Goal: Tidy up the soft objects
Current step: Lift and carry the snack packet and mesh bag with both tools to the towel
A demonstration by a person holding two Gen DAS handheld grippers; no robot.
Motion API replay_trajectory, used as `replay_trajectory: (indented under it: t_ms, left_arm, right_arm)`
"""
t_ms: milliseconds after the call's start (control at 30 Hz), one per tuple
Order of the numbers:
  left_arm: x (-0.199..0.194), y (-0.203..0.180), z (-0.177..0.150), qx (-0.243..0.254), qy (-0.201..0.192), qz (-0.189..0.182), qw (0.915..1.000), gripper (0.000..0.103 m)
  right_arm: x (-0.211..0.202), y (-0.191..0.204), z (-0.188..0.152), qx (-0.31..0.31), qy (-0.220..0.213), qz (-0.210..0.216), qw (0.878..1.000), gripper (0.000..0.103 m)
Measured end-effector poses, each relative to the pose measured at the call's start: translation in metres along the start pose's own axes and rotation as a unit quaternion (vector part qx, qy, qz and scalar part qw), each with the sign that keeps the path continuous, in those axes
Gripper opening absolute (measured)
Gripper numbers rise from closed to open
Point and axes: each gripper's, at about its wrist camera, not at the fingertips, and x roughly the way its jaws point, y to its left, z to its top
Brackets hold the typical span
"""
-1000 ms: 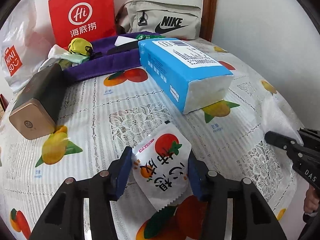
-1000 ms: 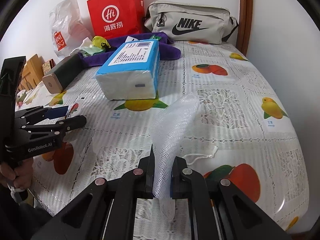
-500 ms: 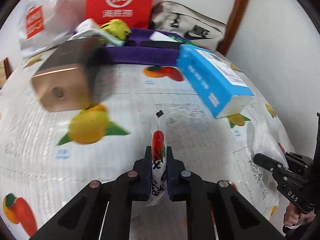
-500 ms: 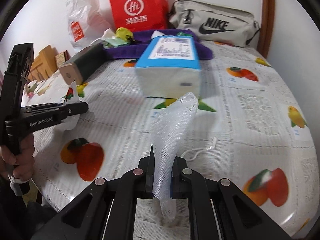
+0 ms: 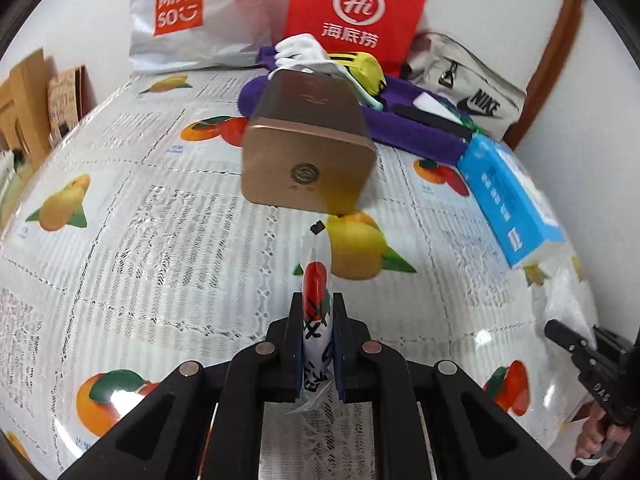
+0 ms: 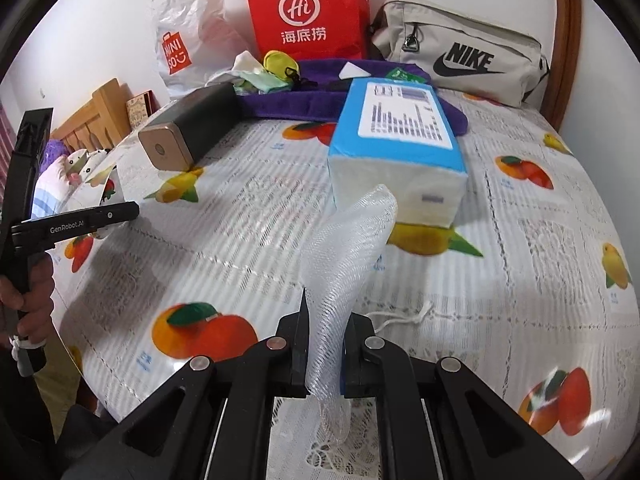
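Observation:
My left gripper (image 5: pixel 316 316) is shut on a white snack sachet (image 5: pixel 316 276) printed with a red tomato, pinched edge-on and lifted above the fruit-print tablecloth (image 5: pixel 160 248). My right gripper (image 6: pixel 324 332) is shut on a white mesh net bag (image 6: pixel 352 240) that curls upward; its drawstring (image 6: pixel 400 318) trails on the cloth. In the right wrist view the left gripper (image 6: pixel 120 212) shows at the far left with the sachet (image 6: pixel 106 182) in it. In the left wrist view the right gripper (image 5: pixel 560 330) shows at the right edge with the mesh bag (image 5: pixel 568 292).
A bronze box (image 5: pixel 308 148) lies ahead of my left gripper. A blue tissue pack (image 6: pixel 396 148) lies ahead of my right. Behind are a purple towel (image 6: pixel 304 100), a red paper bag (image 6: pixel 308 8), a Miniso bag (image 5: pixel 184 12) and a Nike pouch (image 6: pixel 460 52).
My left gripper closed on the sachet, lifted it and swung left toward the bronze box. My right gripper shifted left with the mesh bag still held.

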Motion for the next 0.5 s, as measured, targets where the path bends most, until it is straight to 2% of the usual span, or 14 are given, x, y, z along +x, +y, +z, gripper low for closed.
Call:
replay_trajectory:
  t_ms: [500]
  left_arm:
    - [-0.019,-0.006,0.040,-0.010,-0.019,-0.002,0.9998,0.011]
  right_arm:
    - [-0.021,-0.004,0.038,-0.009,-0.023,0.009,1.000,0.009]
